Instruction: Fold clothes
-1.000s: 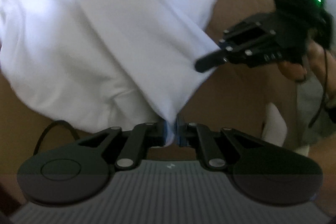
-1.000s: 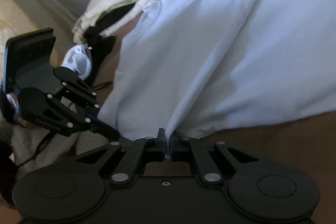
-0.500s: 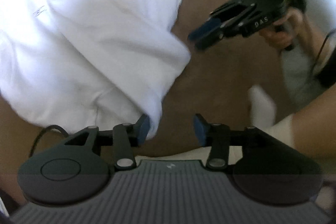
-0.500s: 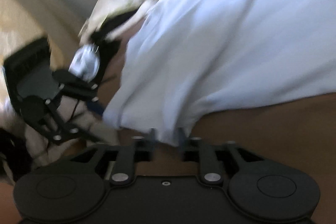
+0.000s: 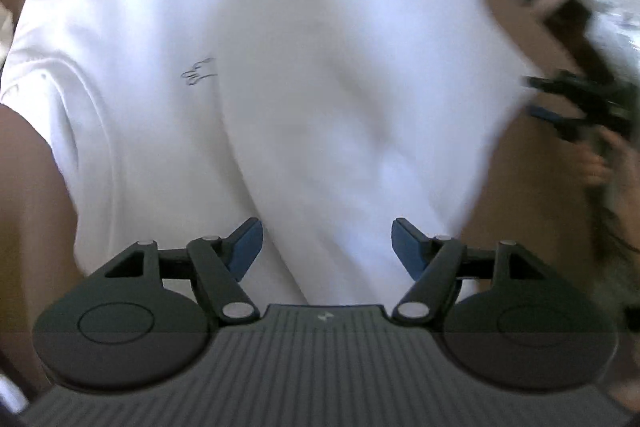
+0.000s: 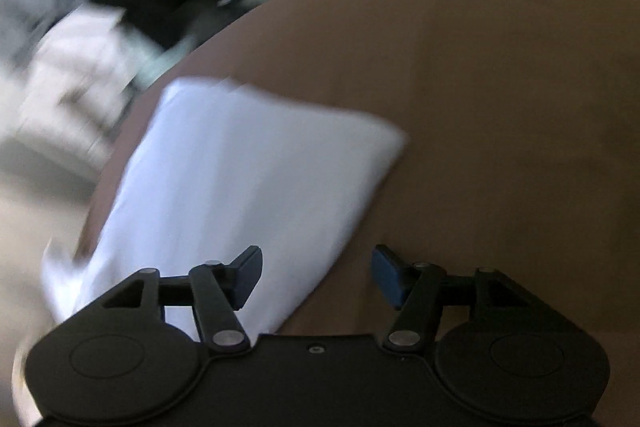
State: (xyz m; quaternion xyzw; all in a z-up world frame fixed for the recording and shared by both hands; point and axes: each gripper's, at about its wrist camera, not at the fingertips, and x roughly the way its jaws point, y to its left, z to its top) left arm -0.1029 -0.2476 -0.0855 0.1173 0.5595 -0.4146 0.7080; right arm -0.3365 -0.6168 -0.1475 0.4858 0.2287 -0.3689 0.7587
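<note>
Left gripper point(image 5: 327, 249): jaws spread wide, blue pads point(image 5: 248, 247) well apart, nothing held. It sits over the near part of the white shirt point(image 5: 280, 87), which lies between and beyond the fingers. The shirt is spread on a brown surface point(image 5: 516, 179) and fills most of the left wrist view; a small dark mark point(image 5: 199, 74) shows on the cloth left of centre. The shirt's right edge is blurred.

Right gripper point(image 6: 317, 274): jaws likewise wide, holding nothing. Its left finger lies over the shirt point(image 6: 240, 187); its right finger is over bare brown surface point(image 6: 500, 107). In this view the shirt appears as a folded white panel running from the lower left toward the centre, one corner pointing right. The view is heavily blurred.

The right gripper point(image 5: 560, 119) also appears at the right edge of the left wrist view, just beside the shirt's right edge, held by a hand point(image 5: 596, 167). The background beyond the surface is too blurred to identify.
</note>
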